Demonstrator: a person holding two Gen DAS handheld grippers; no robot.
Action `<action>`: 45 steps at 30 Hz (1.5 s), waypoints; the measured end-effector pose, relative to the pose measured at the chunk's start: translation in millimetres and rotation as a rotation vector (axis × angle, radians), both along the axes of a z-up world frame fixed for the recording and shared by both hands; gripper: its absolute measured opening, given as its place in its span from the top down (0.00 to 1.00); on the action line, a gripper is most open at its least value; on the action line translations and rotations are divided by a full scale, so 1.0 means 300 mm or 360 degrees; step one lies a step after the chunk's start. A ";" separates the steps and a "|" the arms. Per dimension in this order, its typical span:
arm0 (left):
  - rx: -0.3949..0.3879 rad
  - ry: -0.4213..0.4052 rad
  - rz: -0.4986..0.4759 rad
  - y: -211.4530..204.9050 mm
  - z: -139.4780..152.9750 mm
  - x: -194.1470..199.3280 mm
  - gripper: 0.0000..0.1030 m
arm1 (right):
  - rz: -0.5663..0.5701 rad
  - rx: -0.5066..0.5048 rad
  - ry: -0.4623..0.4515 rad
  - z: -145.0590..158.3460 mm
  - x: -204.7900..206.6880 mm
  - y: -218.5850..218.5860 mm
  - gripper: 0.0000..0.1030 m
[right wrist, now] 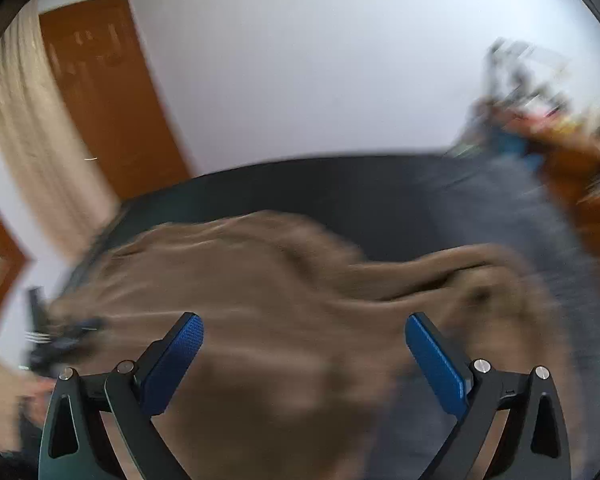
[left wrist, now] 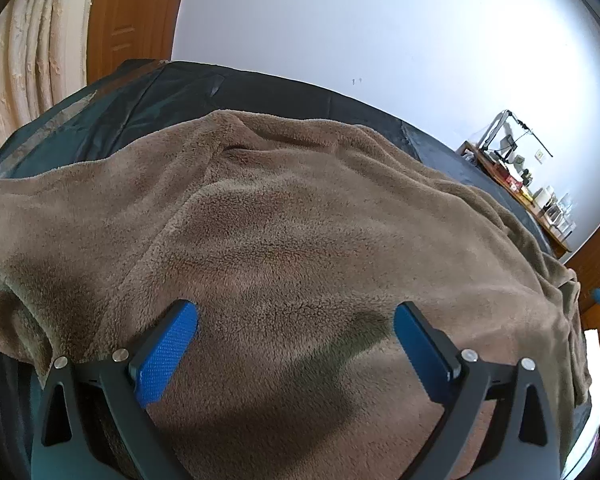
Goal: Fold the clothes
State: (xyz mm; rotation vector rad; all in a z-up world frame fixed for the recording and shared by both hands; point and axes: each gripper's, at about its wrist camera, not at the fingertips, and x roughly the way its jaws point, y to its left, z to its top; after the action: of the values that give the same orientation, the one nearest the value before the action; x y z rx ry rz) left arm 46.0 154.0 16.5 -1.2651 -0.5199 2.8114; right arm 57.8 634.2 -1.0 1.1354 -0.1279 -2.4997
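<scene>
A fuzzy brown garment (left wrist: 284,216) lies spread on the dark desk (left wrist: 188,88). The left gripper (left wrist: 296,320) and the right gripper (right wrist: 304,330) hang over it, fingers wide apart, holding nothing. Folding looks barely begun. Next, each needs to pinch an edge.

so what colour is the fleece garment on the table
Light brown, a plain tan fleece garment with no pattern; clearest in the left wrist view.

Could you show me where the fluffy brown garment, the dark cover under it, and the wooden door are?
Brown fleece garment (left wrist: 284,216): left wrist view, middle of its spread body.
Dark cover (left wrist: 188,88): left wrist view, bare far part.
Wooden door (right wrist: 108,92): right wrist view, middle panel.
</scene>
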 end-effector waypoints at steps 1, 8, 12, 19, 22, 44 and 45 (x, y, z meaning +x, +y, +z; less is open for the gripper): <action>0.0003 0.0001 0.0000 0.000 0.000 0.000 0.03 | 0.0063 -0.0056 -0.0058 -0.026 -0.026 -0.049 0.00; 0.0011 0.0003 -0.0007 -0.002 0.000 -0.002 0.02 | -0.0007 0.0175 -0.0274 -0.277 -0.243 -0.179 0.00; 0.0012 0.0003 -0.0016 -0.003 -0.001 -0.004 0.01 | -0.0255 0.0343 -0.0217 -0.315 -0.354 -0.095 0.01; 0.0005 -0.0002 -0.0019 -0.007 -0.002 -0.008 0.01 | -0.0440 0.0511 -0.0178 -0.376 -0.470 0.009 0.01; 0.0000 -0.0006 -0.0021 -0.008 -0.002 -0.010 0.01 | -0.0386 0.0514 -0.0156 -0.356 -0.420 0.006 0.01; 0.0005 -0.0051 -0.0157 0.000 0.012 0.146 0.01 | 0.0503 0.0372 -0.0135 -0.331 0.455 -0.232 0.01; -0.0027 -0.0055 -0.0173 0.005 0.010 0.161 0.01 | 0.0555 0.0441 -0.0130 -0.356 0.479 -0.251 0.01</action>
State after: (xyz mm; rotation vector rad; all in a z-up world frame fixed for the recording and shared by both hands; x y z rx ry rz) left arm 94.4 155.4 19.6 -1.3049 -0.4155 2.7153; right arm 201.5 559.0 -107.6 1.2445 0.3742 -2.2051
